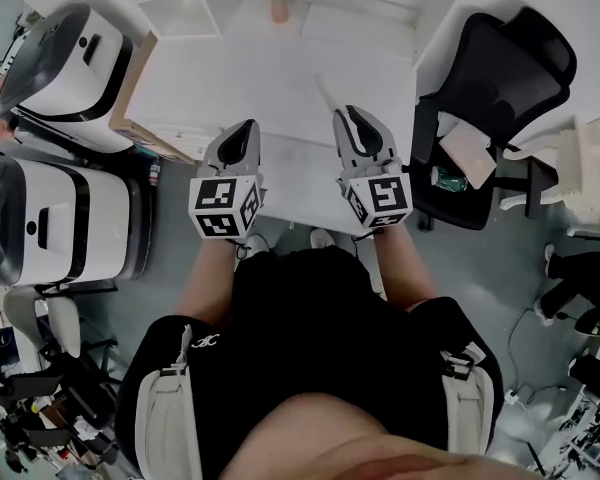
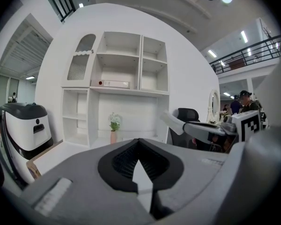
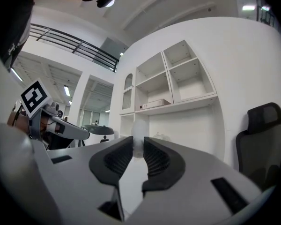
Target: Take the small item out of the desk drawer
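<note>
White and stubby, the small item [image 3: 138,135] sits pinched between the tips of the right gripper [image 1: 344,116]. The ribbed dark pads [image 3: 116,159] press it from both sides, and part of it sticks out past the fingertips. Just left of those fingers, the left gripper [image 2: 139,142] is clenched on nothing, its tips meeting. Below both pairs of fingertips lies a white desk [image 1: 280,78]. Beyond the fingertips, at the desk's far side, a small vase [image 1: 279,8] of flowers stands before a white shelf unit [image 2: 126,78]. A black office chair [image 1: 500,78] stands right of the right fingers. Left of the left fingers is a white-and-black machine [image 1: 65,68].
</note>
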